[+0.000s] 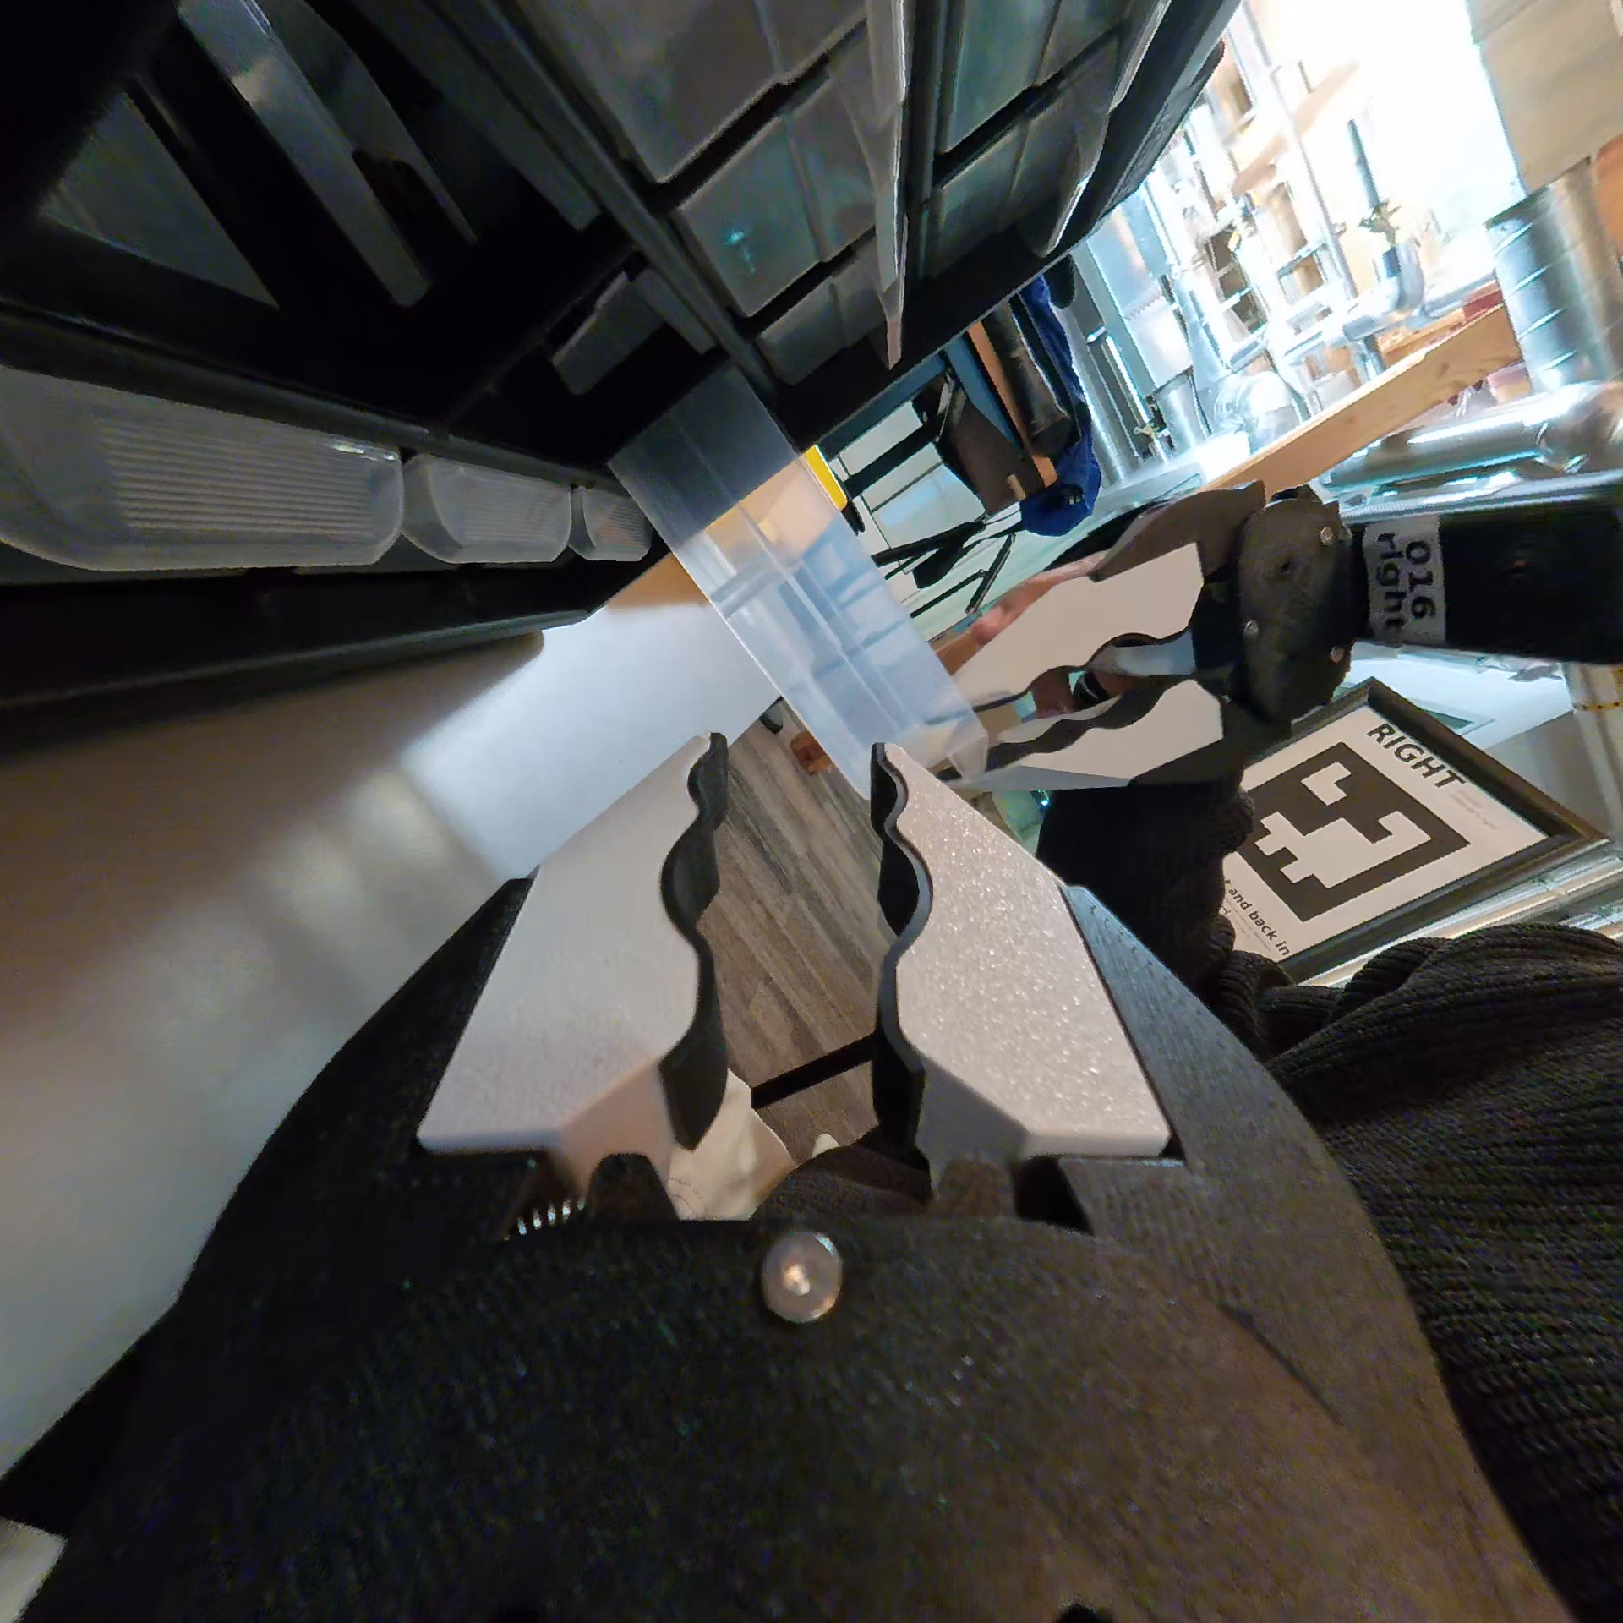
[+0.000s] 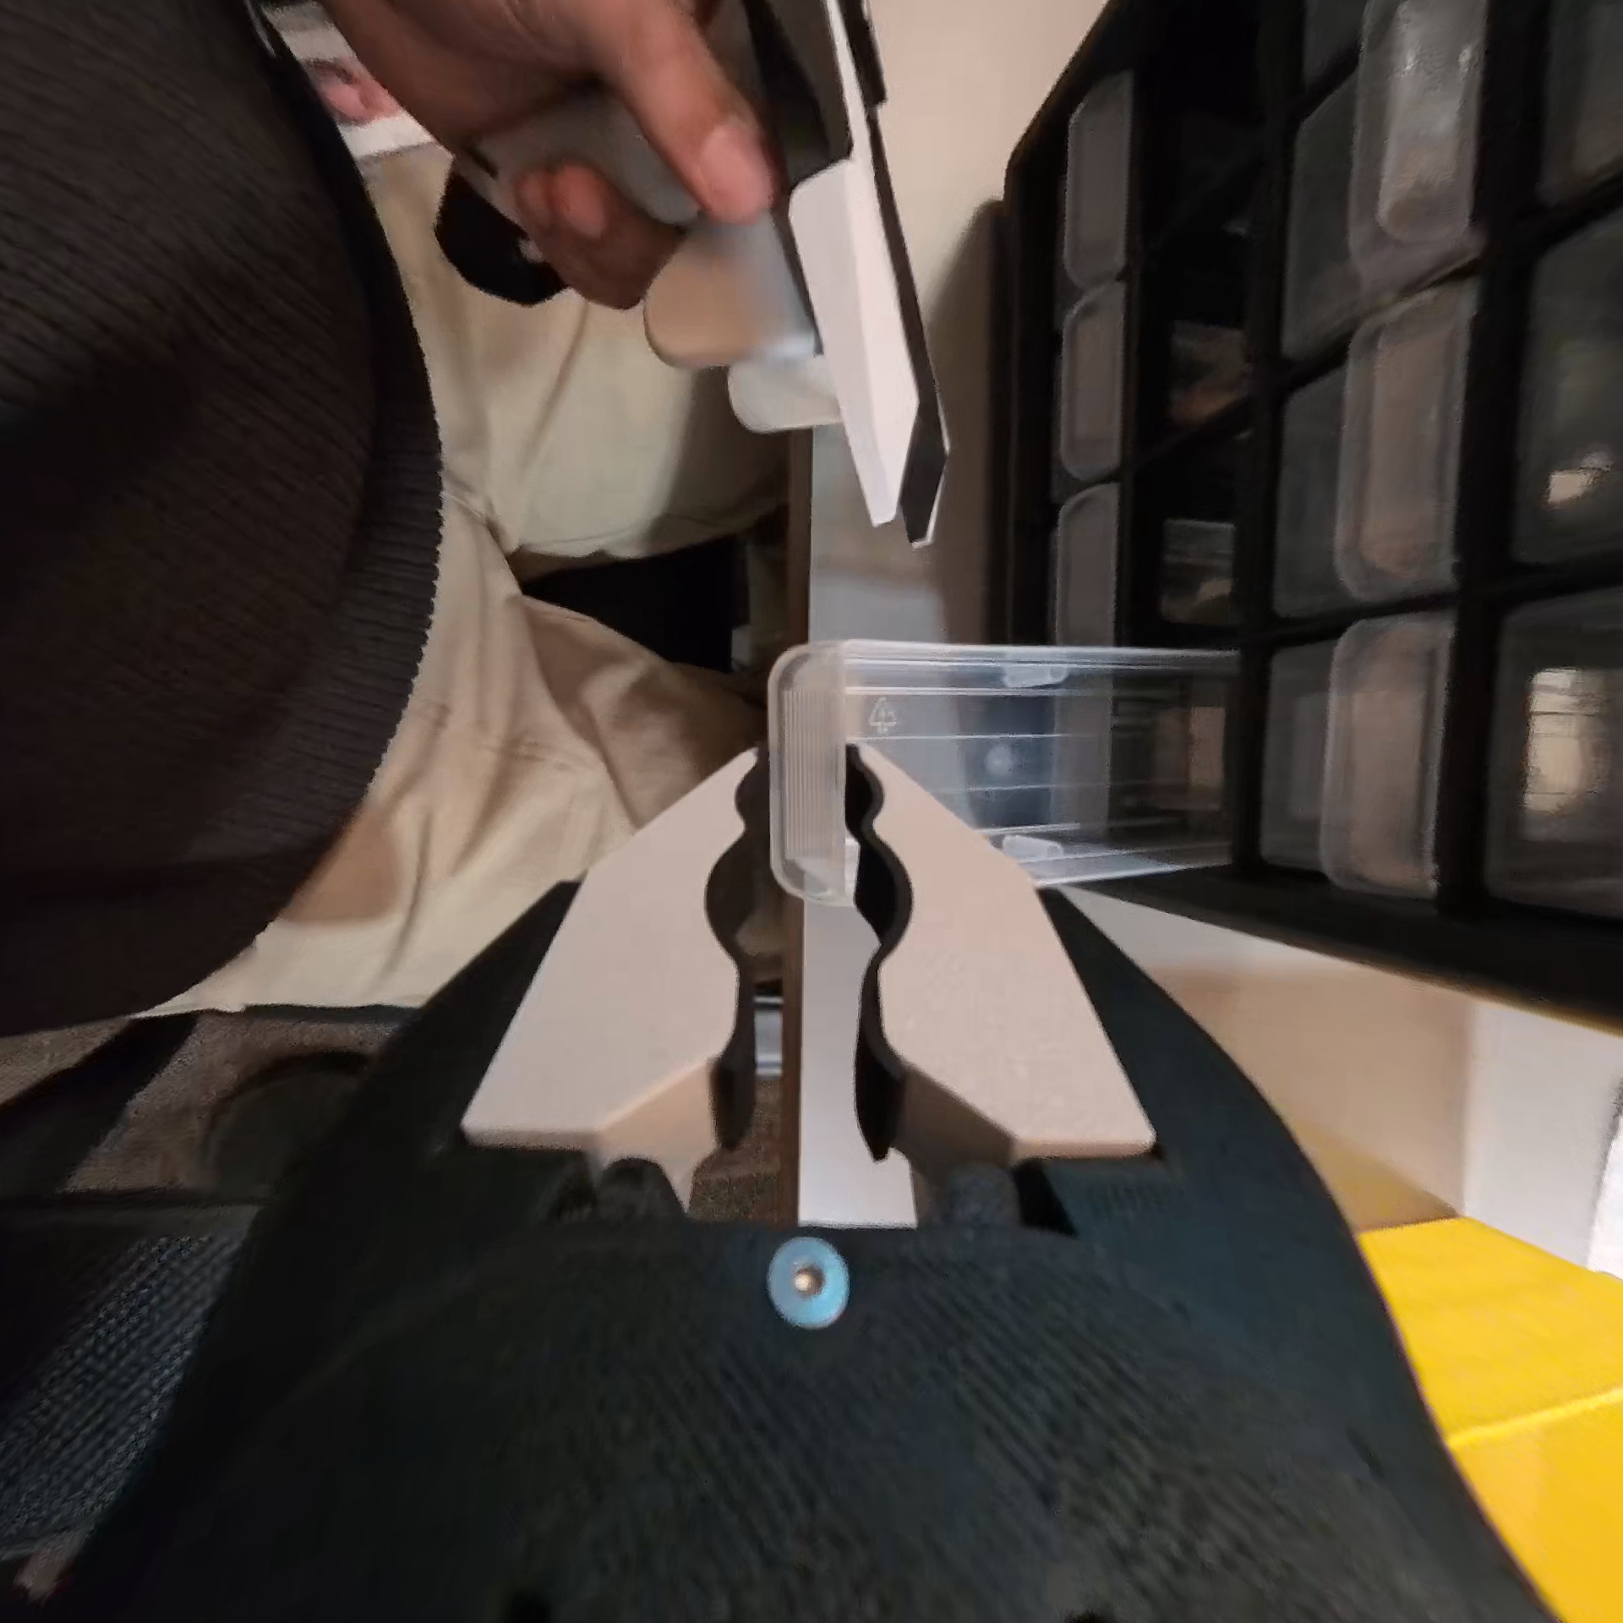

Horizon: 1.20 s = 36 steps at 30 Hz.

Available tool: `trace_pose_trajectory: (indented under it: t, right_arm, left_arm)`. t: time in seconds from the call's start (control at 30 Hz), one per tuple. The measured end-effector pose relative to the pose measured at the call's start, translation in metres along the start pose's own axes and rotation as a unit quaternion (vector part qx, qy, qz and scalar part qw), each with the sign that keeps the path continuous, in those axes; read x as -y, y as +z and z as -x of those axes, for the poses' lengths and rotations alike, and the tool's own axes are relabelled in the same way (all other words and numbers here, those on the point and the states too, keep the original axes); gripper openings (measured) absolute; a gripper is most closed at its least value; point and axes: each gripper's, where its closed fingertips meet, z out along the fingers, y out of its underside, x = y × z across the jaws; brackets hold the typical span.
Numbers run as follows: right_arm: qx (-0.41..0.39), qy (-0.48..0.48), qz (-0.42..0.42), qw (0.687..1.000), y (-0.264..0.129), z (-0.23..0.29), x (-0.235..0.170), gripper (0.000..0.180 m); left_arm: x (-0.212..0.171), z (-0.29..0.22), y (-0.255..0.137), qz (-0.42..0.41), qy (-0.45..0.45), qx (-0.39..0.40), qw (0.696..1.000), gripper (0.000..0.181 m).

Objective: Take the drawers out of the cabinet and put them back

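Note:
A black cabinet holds several translucent drawers. One clear drawer sticks about halfway out of a bottom-row slot. My right gripper is shut on the ribbed front handle of this drawer. It also shows in the left wrist view at the drawer's outer end. My left gripper is open and empty, just below and beside the drawer. In the right wrist view it hangs above the drawer, held by a hand.
The cabinet stands on a white tabletop. A column of slots left of the drawer's slot looks dark and empty. A yellow box sits at lower right. A framed marker sign stands behind. The person's legs are close by.

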Motion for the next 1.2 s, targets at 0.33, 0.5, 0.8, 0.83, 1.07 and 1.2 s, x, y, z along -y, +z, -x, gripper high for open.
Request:
trace_pose_trajectory:
  t: [0.33, 0.5, 0.8, 0.83, 1.07, 1.2]
  right_arm:
    - [0.111, 0.052, -0.071, 0.99, -0.011, 0.034, 0.023, 0.014]
    - [0.121, 0.065, -0.12, 0.983, -0.027, 0.046, 0.03, 0.014]
    - [-0.081, 0.111, -0.295, 0.945, -0.174, -0.004, 0.017, 0.015]
    - [-0.13, 0.138, -0.283, 0.94, -0.182, -0.022, -0.001, 0.014]
    - [-0.315, 0.398, -0.073, 0.859, -0.144, -0.109, -0.186, 0.014]
    - [-0.314, 0.495, -0.061, 0.808, -0.104, -0.134, -0.235, 0.014]
  left_arm:
    - [-0.003, -0.001, 0.002, 0.006, 0.001, -0.001, 1.0, 0.029]
    - [-0.003, -0.002, 0.001, 0.006, 0.003, -0.001, 1.0, 0.029]
    - [-0.004, -0.003, 0.002, 0.008, -0.009, -0.008, 1.0, 0.029]
    - [-0.005, -0.004, 0.003, 0.009, -0.011, -0.01, 1.0, 0.03]
    - [-0.01, -0.005, 0.005, 0.013, -0.011, -0.01, 1.0, 0.03]
    - [-0.011, -0.003, 0.006, 0.016, -0.01, -0.006, 1.0, 0.03]
